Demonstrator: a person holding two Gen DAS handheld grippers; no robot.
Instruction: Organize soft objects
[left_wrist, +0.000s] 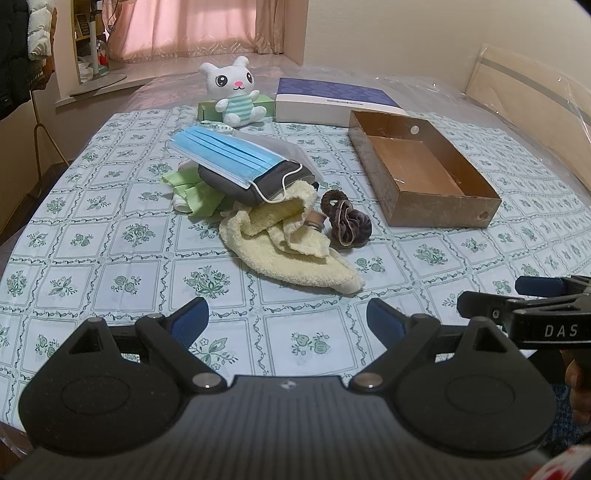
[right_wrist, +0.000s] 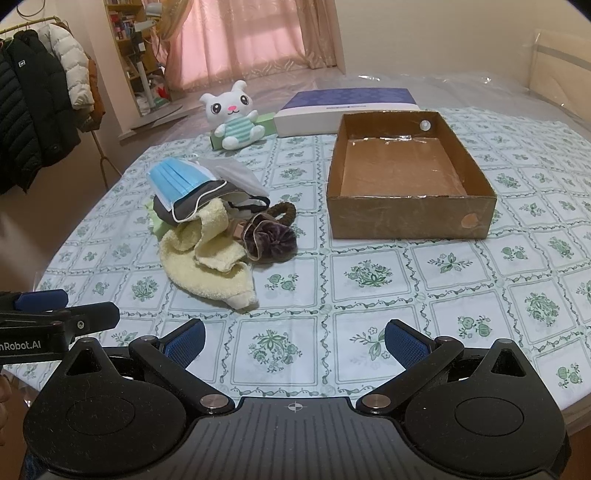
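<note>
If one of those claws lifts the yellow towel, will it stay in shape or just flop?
The yellow towel lies crumpled in loose folds, so it would probably droop and unfold. Its fuzzy surface looks easy to grip, unlikely to slip. The mask and a grey pouch rest on its far end, so they may slide off.

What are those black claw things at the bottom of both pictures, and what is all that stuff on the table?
They are two grabbing tools that a person holds, one in each hand. Each tool carries a camera looking along its fingers, so there is one picture per tool. The left gripper and the right gripper are both wide open and hold nothing.

On the green-flowered tablecloth lies a heap: a crumpled pale yellow towel, a blue pleated face mask resting on a grey fabric pouch, and a brown velvet scrunchie. Beside it stands an empty brown cardboard box. Farther back sits a white plush bunny.
</note>
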